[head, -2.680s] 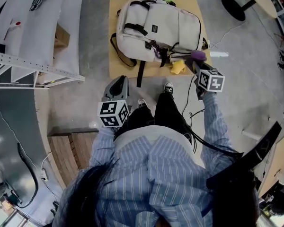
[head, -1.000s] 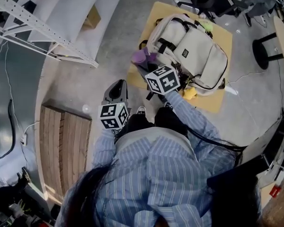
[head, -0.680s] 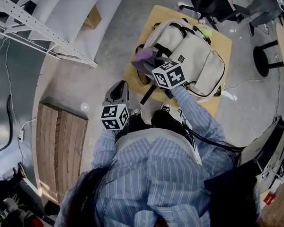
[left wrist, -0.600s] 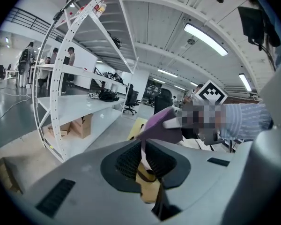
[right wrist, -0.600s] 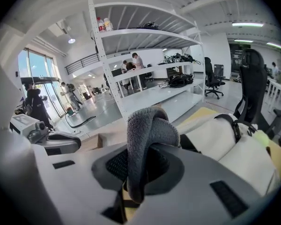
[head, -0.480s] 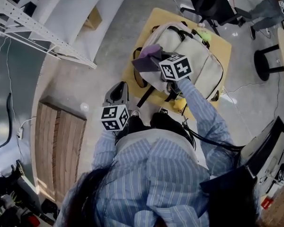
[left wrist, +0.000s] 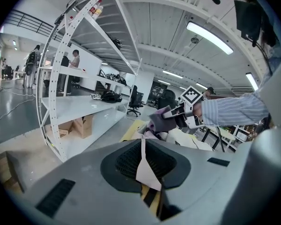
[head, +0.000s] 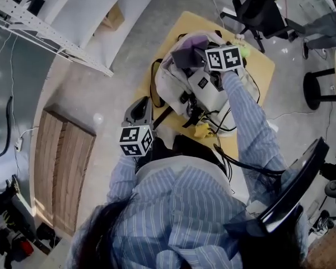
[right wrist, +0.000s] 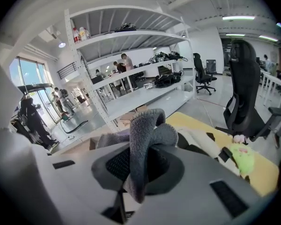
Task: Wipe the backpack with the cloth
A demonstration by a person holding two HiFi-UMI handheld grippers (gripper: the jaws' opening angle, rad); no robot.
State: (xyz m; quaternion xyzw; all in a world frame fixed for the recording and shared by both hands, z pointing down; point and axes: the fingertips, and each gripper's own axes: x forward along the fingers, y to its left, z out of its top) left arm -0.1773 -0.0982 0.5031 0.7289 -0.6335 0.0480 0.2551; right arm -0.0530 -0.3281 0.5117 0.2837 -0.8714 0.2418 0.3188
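Note:
A beige backpack (head: pixel 199 91) with black straps lies on a low yellow table (head: pixel 257 72). My right gripper (head: pixel 204 58) is over the backpack's far end, shut on a grey-purple cloth (head: pixel 189 50) that presses against the bag. In the right gripper view the cloth (right wrist: pixel 145 139) bulges out of the jaws, with the backpack (right wrist: pixel 199 142) just beyond. My left gripper (head: pixel 139 105) hangs apart near the person's knees, shut. In its own view, the left gripper (left wrist: pixel 143 161) points toward the cloth (left wrist: pixel 160 122).
A white shelving rack (head: pixel 56 35) stands left of the table. A black office chair (head: pixel 263 10) is behind it and a black stool (head: pixel 319 86) to the right. A green plush (right wrist: pixel 239 154) and a yellow item (head: pixel 202 130) lie by the backpack.
The right gripper has carried the cloth from the backpack's near left side across it to its far end. The left gripper has stayed by the knees.

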